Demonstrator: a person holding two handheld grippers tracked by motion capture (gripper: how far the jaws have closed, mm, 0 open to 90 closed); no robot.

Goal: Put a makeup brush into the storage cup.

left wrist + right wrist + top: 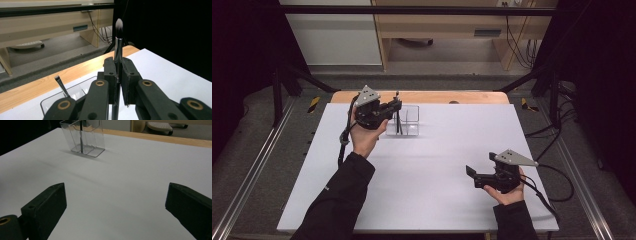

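Makeup brush (118, 47) upright, pinched in left gripper (119, 75) jaws; right gripper (115, 205) jaws spread, nothing between.

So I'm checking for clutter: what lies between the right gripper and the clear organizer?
Nothing: in the right gripper view, bare white table runs from the open right gripper to the clear organizer.
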